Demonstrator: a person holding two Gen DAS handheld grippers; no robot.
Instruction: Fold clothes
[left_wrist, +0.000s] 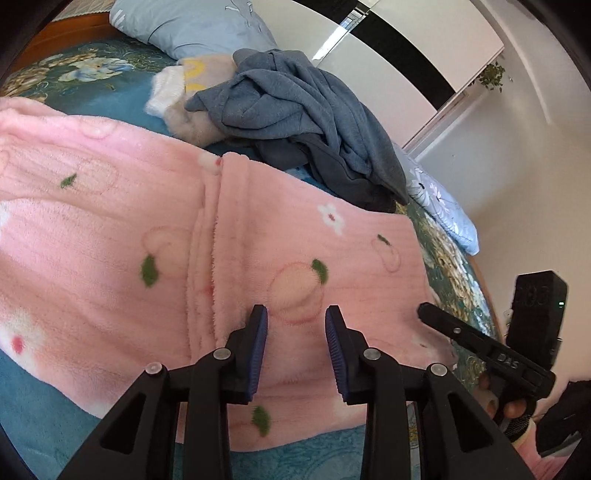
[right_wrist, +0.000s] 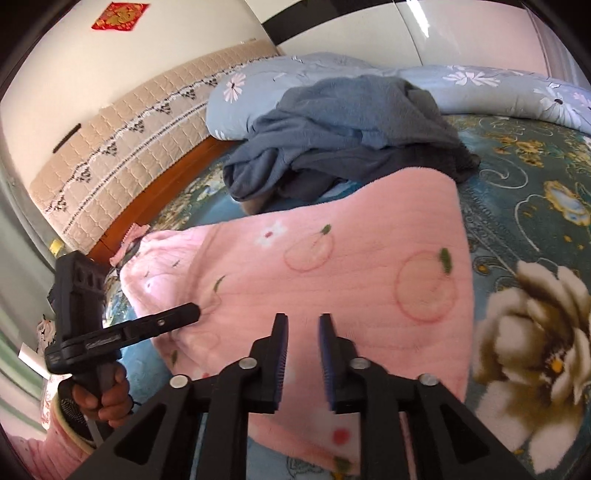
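Pink fleece garment (left_wrist: 288, 236) lies spread flat on the bed (right_wrist: 524, 206), peach-and-leaf print up, one layer lapped over another along a lengthwise ridge; I judge that a fold already laid, kept flat so the next fold lands square. My left claw (left_wrist: 296, 334) hangs just above the near part of the pink fleece, jaws apart, nothing between the pads. My right claw (right_wrist: 303, 338) likewise hovers over the pink fleece nearer its right edge, jaws a little apart and empty; I read both as let go of the cloth. Beyond the pink fleece, touching its far edge, a grey-blue garment (right_wrist: 347, 140) sits crumpled in a heap, probably waiting its turn. Under that heap on the left, a beige-and-white plush item (left_wrist: 184, 92). Farther back, a pale blue floral pillow (right_wrist: 258, 92) against the headboard (right_wrist: 122, 155).
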